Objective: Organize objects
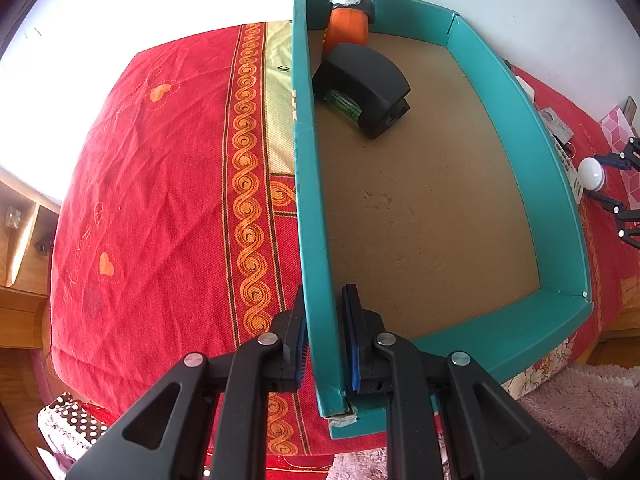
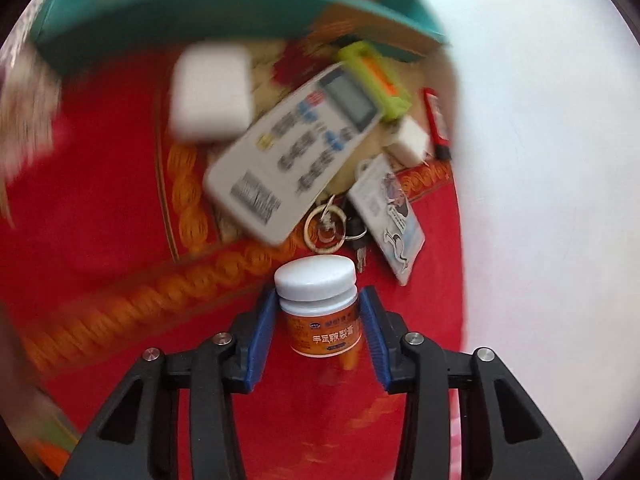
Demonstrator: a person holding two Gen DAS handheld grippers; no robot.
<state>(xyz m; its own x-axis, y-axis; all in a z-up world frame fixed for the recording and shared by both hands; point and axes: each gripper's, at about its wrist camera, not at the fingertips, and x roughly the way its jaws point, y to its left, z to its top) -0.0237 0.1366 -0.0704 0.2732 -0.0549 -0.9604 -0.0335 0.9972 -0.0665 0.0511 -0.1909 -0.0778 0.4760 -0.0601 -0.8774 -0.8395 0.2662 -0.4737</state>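
A teal cardboard box (image 1: 520, 112) with a brown floor lies on the red bedspread (image 1: 160, 180). My left gripper (image 1: 322, 296) is shut on its left wall (image 1: 310, 200), one pad outside and one inside. A black curved object (image 1: 364, 84) and an orange-and-black toy figure (image 1: 348, 20) lie in the box's far corner. In the right wrist view my right gripper (image 2: 320, 291) is shut on a small jar (image 2: 320, 320) with a white lid and an orange label. The jar looks sharp while the background is blurred. The same jar (image 1: 591, 172) shows at the box's right side.
Past the jar lie a white remote (image 2: 296, 152), a white pad (image 2: 210, 92), a green-yellow gadget (image 2: 376, 80), a key ring (image 2: 324, 228), a printed card (image 2: 390, 216), a small white block (image 2: 410, 140) and a red stick (image 2: 438, 124). The teal box (image 2: 160, 12) is beyond them.
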